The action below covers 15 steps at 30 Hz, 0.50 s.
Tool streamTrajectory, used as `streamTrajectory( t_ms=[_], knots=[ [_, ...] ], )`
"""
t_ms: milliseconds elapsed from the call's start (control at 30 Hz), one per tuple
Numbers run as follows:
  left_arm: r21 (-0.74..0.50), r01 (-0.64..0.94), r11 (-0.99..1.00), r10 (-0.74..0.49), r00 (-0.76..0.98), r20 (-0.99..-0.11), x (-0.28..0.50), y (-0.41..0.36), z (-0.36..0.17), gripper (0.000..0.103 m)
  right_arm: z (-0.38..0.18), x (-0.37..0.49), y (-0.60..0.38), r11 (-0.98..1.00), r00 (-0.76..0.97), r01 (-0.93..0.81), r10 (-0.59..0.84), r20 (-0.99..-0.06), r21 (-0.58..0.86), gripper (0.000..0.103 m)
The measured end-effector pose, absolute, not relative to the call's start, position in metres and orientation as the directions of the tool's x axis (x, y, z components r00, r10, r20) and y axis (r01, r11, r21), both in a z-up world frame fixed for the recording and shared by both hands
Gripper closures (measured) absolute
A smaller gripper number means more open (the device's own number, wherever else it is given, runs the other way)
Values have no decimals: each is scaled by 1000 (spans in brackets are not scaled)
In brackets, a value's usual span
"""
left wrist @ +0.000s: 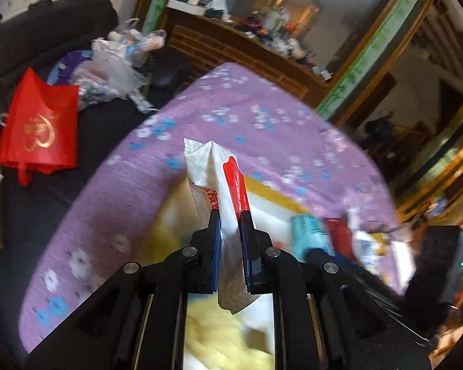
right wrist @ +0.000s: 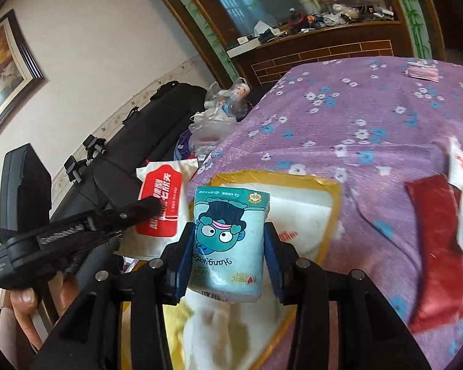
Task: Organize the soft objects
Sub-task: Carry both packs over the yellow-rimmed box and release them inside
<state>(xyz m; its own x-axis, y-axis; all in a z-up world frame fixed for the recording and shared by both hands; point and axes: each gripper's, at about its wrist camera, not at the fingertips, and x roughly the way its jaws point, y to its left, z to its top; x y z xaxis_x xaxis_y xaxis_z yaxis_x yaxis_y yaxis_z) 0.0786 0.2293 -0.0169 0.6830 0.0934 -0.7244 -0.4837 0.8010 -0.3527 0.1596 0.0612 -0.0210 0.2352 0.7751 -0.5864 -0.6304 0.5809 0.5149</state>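
1. My left gripper (left wrist: 230,231) has its jaws clamped on a red-and-white tissue pack (left wrist: 222,178), long axis pointing forward.
2. My right gripper (right wrist: 227,240) squeezes a teal tissue pack (right wrist: 228,240) directly above the yellow-rimmed box (right wrist: 321,203) on the bed (right wrist: 355,114).

Purple floral bed (right wrist: 370,117) carries a yellow-rimmed box (right wrist: 330,185) (red pouch (right wrist: 438,246) beside).

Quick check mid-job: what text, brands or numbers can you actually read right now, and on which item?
"Hangyodon", upside down: teal tissue pack in the right gripper.
"100%": gold seal, same pack.
White Chinese characters on the red-and-white wipes pack in the left gripper: blurred.
Gold emblem on red bag: unreadable.
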Motion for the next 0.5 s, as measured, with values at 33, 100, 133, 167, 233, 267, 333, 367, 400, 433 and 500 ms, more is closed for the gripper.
streamTrajectory(
  t_ms=[33, 100, 133, 167, 233, 267, 333, 367, 400, 433, 500],
  knots=[
    [-318, -501, 805, 119, 662, -740, 83, 232, -23, 92, -25, 160, 66, 591, 239, -636, 763, -601, 497, 61],
    [-316, -506, 803, 110, 646, -755, 88, 235, -33, 91, -35, 162, 68, 608, 232, -622, 745, -626, 493, 61],
    [-321, -507, 800, 102, 642, -760, 90, 236, -37, 91, -39, 163, 67, 610, 227, -615, 743, -629, 499, 59],
    [-320, -509, 799, 102, 640, -762, 91, 237, -39, 91, -44, 164, 66, 615, 231, -612, 741, -631, 498, 59],
    [-320, -506, 801, 98, 638, -764, 95, 236, -42, 91, -49, 169, 64, 634, 235, -586, 728, -644, 504, 59],
    [-321, -502, 803, 95, 640, -762, 97, 236, -43, 90, -49, 170, 62, 632, 233, -575, 735, -636, 520, 57],
    [-321, -500, 804, 96, 642, -760, 101, 235, -46, 90, -46, 167, 60, 635, 239, -577, 733, -637, 514, 56],
    [-329, -503, 799, 88, 640, -763, 103, 236, -48, 90, -46, 166, 60, 643, 247, -577, 724, -644, 503, 56],
    [-345, -502, 793, 70, 638, -767, 105, 238, -51, 90, -46, 165, 59, 650, 254, -575, 719, -647, 497, 55],
    [-358, -502, 787, 60, 640, -766, 105, 240, -50, 89, -46, 165, 60, 649, 252, -573, 720, -646, 500, 53],
    [-372, -506, 778, 62, 650, -757, 102, 242, -48, 88, -45, 166, 58, 637, 238, -566, 734, -637, 523, 51]
  ],
)
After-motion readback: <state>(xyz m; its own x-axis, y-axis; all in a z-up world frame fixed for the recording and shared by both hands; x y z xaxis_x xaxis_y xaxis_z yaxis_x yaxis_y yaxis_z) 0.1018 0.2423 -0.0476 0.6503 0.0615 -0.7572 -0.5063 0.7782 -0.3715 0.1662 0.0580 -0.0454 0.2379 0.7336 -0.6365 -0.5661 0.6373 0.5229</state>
